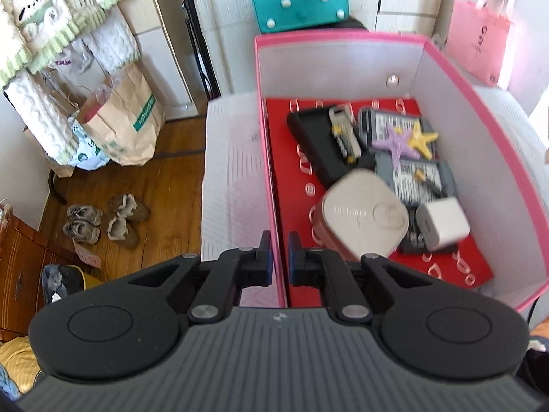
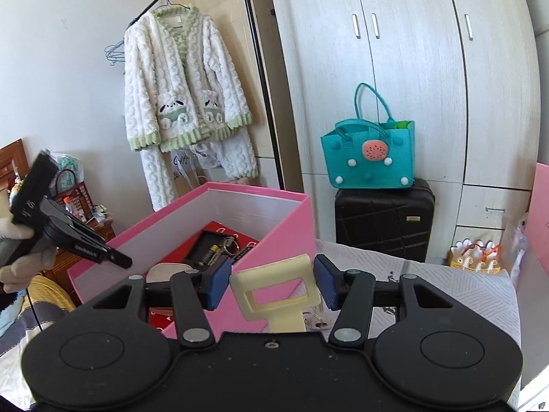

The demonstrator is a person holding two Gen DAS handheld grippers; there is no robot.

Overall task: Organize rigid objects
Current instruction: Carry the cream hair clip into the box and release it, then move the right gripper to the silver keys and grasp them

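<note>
Your left gripper (image 1: 280,254) clamps the pink box (image 1: 271,144) wall; hold it steady. Your right gripper (image 2: 271,283) jaws hold the cream buckle (image 2: 276,297); lower it inside.

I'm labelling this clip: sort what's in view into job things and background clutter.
Job:
- pink box, its side wall pinched by the shut left gripper
- cream buckle piece between the right gripper pads
- starfish, white cube, beige case inside

Background:
- teal bag
- suitcase
- fleece robe
- shoes
</note>
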